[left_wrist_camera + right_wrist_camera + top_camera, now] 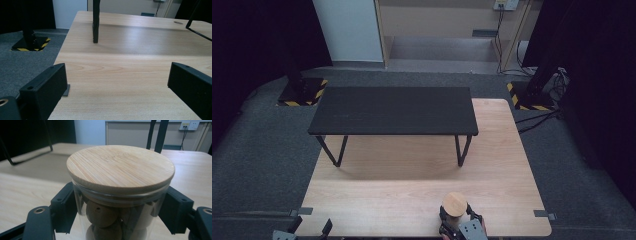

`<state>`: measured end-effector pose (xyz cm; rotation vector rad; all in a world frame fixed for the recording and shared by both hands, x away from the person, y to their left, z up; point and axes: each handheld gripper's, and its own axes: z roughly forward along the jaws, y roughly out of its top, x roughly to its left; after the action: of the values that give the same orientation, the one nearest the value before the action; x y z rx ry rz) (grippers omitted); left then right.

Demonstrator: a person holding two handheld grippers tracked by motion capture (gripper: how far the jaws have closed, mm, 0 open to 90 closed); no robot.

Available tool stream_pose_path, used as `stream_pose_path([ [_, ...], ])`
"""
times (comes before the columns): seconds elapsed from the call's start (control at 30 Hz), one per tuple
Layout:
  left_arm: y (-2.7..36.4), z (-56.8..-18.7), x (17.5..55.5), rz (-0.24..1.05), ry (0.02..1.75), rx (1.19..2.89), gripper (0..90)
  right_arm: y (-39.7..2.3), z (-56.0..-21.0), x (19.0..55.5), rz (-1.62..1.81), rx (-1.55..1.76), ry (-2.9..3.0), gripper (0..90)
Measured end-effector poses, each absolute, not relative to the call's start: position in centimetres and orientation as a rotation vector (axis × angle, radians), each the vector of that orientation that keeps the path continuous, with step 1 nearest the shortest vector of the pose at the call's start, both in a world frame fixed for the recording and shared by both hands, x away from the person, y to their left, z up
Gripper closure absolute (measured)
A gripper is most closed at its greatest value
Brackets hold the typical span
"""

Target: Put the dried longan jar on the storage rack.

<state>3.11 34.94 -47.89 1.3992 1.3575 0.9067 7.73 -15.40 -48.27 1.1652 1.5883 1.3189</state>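
A clear glass jar (455,204) with a round bamboo lid (120,166) stands upright near the front edge of the wooden table (412,175), right of centre. Brown wooden balls (101,213) show through its glass. My right gripper (455,214) is shut on the jar, with one black pad (63,206) on each side of the glass just under the lid. At the front left corner of the table my left gripper (309,227) is open. Between its fingers (47,86) there is only bare tabletop.
A low black bench (393,110) on thin metal legs (95,22) spans the far half of the table. Grey carpet surrounds the table. Stand bases with yellow-black tape (302,92) sit on the floor at the back left and back right.
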Motion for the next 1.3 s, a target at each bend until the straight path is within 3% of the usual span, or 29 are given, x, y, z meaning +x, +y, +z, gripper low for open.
stream_pose_path([
  [0.5,34.8,-47.8,3.4,0.894,1.342,1.398,1.2,-15.5,-40.2,10.1,1.397,1.126,1.548,25.9],
  [1.3,35.2,-47.7,3.5,0.896,1.357,1.394,1.3,-15.6,-31.2,16.4,1.417,1.034,1.557,25.9],
])
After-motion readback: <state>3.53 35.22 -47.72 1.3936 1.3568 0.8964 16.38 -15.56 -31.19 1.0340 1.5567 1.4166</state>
